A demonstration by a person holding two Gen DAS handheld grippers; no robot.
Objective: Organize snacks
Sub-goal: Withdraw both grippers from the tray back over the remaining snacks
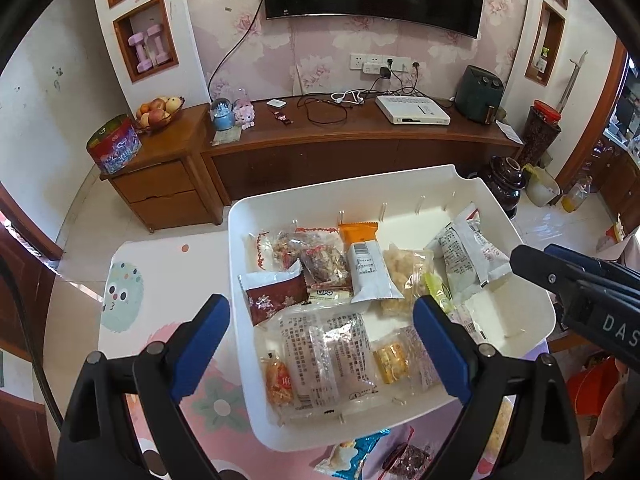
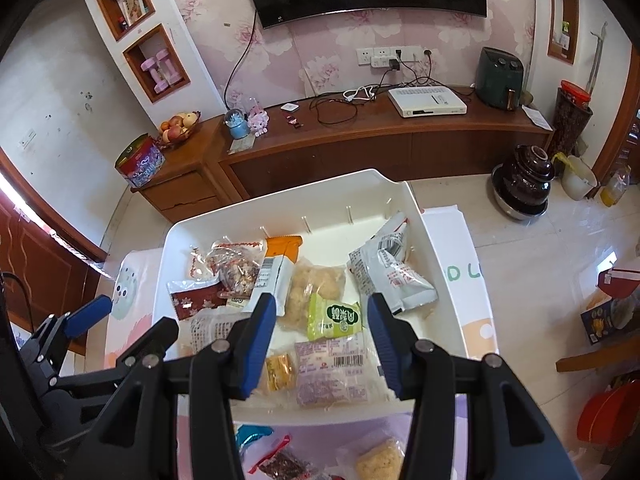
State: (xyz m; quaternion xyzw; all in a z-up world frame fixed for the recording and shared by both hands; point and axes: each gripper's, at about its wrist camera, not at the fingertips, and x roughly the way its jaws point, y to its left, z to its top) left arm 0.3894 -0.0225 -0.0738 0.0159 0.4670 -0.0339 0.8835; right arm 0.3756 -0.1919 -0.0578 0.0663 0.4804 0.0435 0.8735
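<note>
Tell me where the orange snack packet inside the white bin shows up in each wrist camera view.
Left wrist: the orange snack packet lies at the bin's far wall, just above picture centre.
Right wrist: orange snack packet at the far wall, left of centre.
Shared landmark: the white barcoded packet overlapping its near end, inside the white bin.

1. White bin (image 1: 520, 280): smooth, faintly glossy plastic;
2. Snack packets (image 1: 320, 344) inside the bin: crinkled clear and foil-like film, shiny;
3. Cabinet (image 1: 360, 144) behind the bin: polished brown wood;
4. Floor (image 2: 540, 240) beside the bin: glossy, reflective tile.
</note>
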